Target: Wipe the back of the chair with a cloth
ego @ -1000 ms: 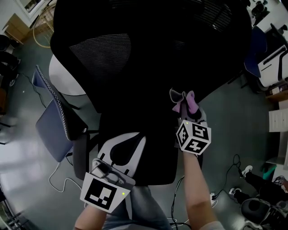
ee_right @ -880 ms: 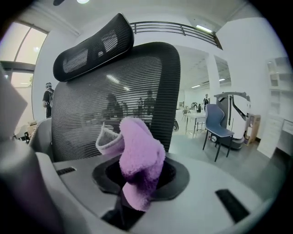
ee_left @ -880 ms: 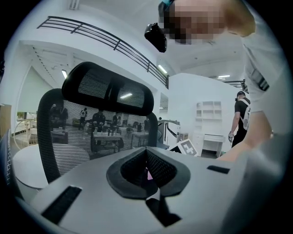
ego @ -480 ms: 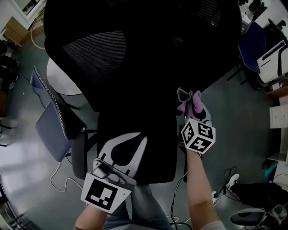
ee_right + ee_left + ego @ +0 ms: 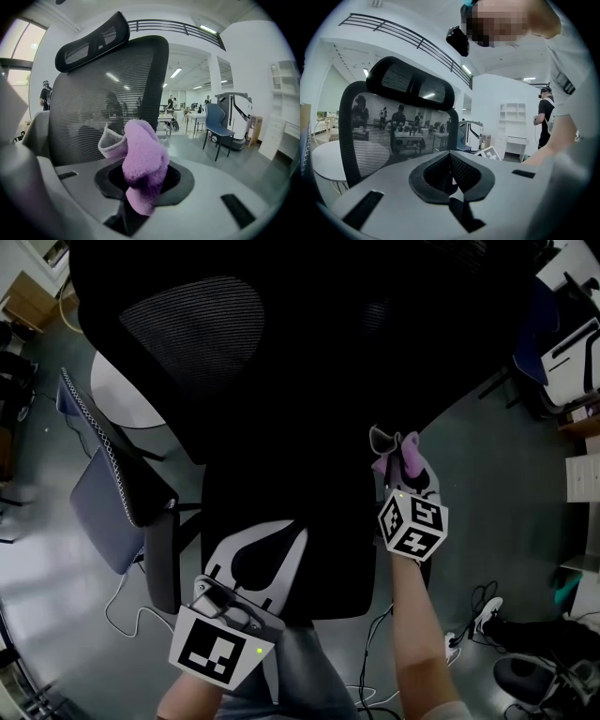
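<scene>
The black mesh office chair filled the upper frame. At its right edge, the right gripper held a bunched purple cloth. The left gripper sat low against the chair's back, its jaws pointing at it.

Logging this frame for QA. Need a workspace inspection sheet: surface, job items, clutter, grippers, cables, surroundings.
Surface: grey glossy floor.
Job's things: black mesh chair back, upright; purple cloth, bunched, contact with the mesh unclear.
Clutter: shoe-like item on the floor, too small to tell.
Grippers: right gripper shut on the cloth; left gripper shut, empty.
Cables: white cable and black cable loose on the floor.
Surroundings: blue chair, round white table, distant person.
</scene>
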A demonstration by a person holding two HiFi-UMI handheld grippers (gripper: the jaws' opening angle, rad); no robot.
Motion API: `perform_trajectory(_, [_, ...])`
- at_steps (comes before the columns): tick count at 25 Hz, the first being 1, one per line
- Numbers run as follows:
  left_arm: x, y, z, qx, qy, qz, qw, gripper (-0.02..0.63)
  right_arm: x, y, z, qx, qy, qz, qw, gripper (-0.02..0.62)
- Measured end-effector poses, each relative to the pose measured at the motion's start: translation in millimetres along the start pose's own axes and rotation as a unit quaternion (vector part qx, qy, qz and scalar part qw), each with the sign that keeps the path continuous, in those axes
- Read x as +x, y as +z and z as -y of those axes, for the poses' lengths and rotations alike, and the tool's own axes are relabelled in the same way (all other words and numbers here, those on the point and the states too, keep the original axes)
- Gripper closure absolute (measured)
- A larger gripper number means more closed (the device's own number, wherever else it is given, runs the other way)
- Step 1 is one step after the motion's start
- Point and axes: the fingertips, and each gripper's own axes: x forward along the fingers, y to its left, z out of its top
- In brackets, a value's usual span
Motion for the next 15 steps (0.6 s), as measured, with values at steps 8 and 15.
perform_trajectory(8, [-2,-2,-1,-0.003,0.004,0.003,1.0,0.594,2,-6,1,-0.008,-0.009,-0.01,1.0,0.488])
perform_trajectory(15, [-11,-5,-12,-0.009,0.015,0.004,0.9998,0.595,5,-3,-4,-0.005,-0.021,-0.013,1.0,0.488])
